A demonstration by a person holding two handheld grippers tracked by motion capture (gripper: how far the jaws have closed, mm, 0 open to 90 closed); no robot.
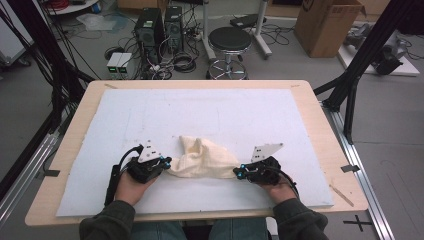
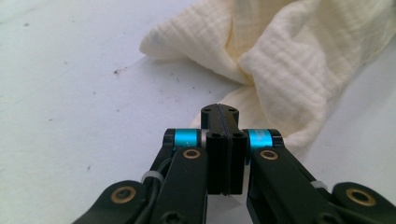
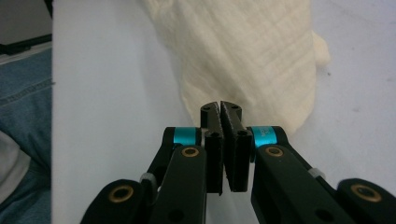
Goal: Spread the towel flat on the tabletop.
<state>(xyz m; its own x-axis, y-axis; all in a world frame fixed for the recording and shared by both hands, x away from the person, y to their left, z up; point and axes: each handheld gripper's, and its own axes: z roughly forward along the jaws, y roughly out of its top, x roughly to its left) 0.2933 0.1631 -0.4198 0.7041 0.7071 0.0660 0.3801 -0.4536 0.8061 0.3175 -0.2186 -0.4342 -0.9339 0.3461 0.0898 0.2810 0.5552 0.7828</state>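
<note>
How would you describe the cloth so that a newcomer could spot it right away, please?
Look at the pale blue mat covering the wooden table. Near its front edge, between the left gripper and the right gripper, lies the cloth, cream, crumpled and soft.

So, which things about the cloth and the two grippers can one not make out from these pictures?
- Left gripper: the fingers are pressed together at the cloth edge, but their own tips hide whether any fabric is pinched, left gripper view.
- Right gripper: same doubt; the tips cover the contact point, right gripper view.
- High view: both contact points are too small to judge.
- Cloth shape: bunched folds hide its outline and underside.
</note>
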